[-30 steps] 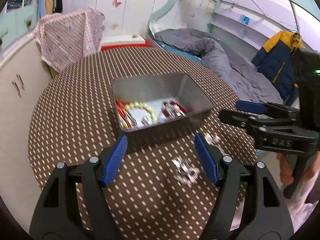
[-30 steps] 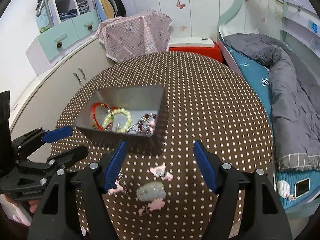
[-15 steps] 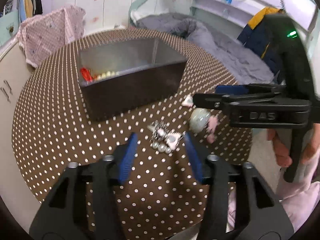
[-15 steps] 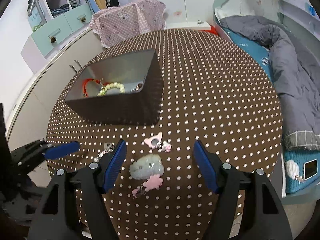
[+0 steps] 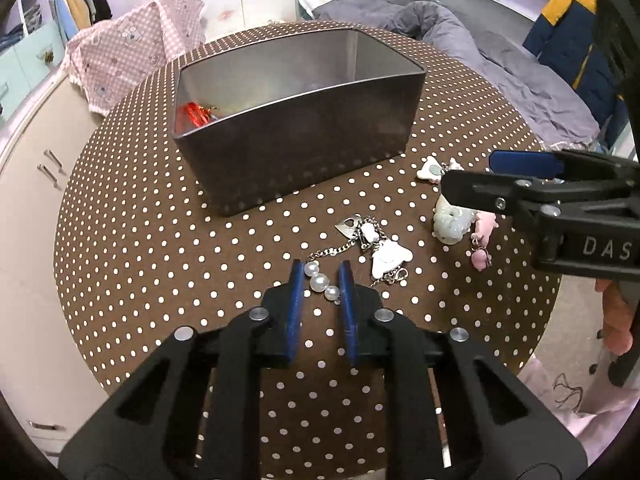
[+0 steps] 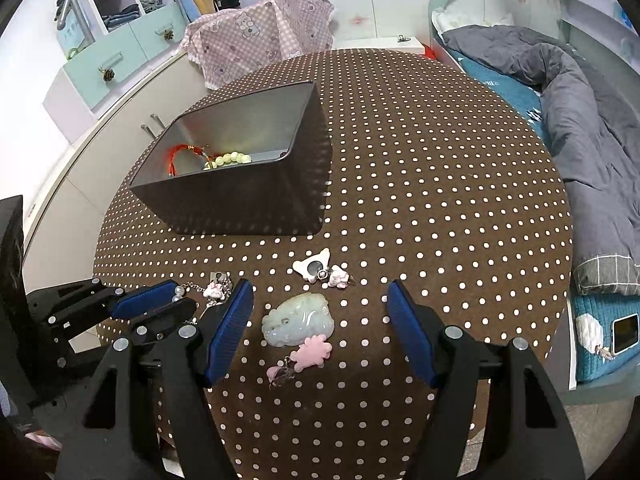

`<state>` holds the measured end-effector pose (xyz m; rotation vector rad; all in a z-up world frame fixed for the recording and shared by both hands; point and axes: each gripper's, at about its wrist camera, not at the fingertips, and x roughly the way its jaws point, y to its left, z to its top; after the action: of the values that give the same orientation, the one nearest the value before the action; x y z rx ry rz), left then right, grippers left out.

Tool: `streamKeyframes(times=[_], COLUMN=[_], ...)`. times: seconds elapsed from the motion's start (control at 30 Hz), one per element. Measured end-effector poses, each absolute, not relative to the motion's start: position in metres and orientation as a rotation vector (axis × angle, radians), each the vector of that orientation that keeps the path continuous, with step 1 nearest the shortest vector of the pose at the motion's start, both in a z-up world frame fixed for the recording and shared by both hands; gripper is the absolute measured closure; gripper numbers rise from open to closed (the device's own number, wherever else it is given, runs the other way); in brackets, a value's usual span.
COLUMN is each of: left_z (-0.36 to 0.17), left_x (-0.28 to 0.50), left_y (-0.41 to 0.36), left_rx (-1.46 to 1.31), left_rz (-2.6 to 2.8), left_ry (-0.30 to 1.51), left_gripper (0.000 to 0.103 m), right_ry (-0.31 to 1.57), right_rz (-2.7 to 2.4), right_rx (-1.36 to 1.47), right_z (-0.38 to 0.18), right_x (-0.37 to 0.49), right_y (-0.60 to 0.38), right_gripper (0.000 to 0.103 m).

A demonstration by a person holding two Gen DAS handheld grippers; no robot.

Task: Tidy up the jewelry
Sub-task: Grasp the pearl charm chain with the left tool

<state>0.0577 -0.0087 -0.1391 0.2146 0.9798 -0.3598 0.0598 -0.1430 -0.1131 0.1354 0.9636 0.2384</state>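
A grey metal box (image 5: 304,160) (image 6: 240,200) stands on the dotted brown table and holds a red cord bracelet (image 6: 180,158) and a pale bead bracelet (image 6: 228,159). My left gripper (image 5: 320,270) (image 6: 160,300) is low over the table, its blue pads nearly closed around the pearl end (image 5: 320,282) of a silver charm chain (image 5: 372,248). My right gripper (image 6: 320,296) (image 5: 520,168) is wide open over a pale green jade pendant (image 6: 298,320) (image 5: 452,220) with pink charms (image 6: 310,354). A white charm piece (image 6: 316,266) (image 5: 434,170) lies nearer the box.
The round table (image 6: 420,184) ends close behind both grippers. A bed with a grey quilt (image 6: 580,120) is to the right, white cabinets (image 6: 80,168) to the left. A pink cloth (image 6: 260,44) hangs beyond the table's far edge.
My left gripper has dropped toward the table and narrowed its pads around the pearls of the chain. My right gripper has moved lower over the jade pendant, staying open.
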Motion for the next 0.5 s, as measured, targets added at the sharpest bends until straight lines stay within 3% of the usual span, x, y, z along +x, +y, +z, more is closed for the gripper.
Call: streamKeyframes(times=[0.03, 0.5], left_z=[-0.138, -0.065], left_x=[0.058, 0.053], left_y=[-0.009, -0.008], left_rx=[0.215, 0.17], left_rz=[-0.358, -0.448], left_ry=[0.978, 0.785], left_gripper=[0.094, 0.094], right_ry=[0.962, 0.915], right_rz=[0.238, 0.248], right_rx=[0.136, 0.158], right_z=[-0.112, -0.1], right_x=[0.06, 0.054], right_y=[-0.143, -0.156], right_gripper=[0.037, 0.037])
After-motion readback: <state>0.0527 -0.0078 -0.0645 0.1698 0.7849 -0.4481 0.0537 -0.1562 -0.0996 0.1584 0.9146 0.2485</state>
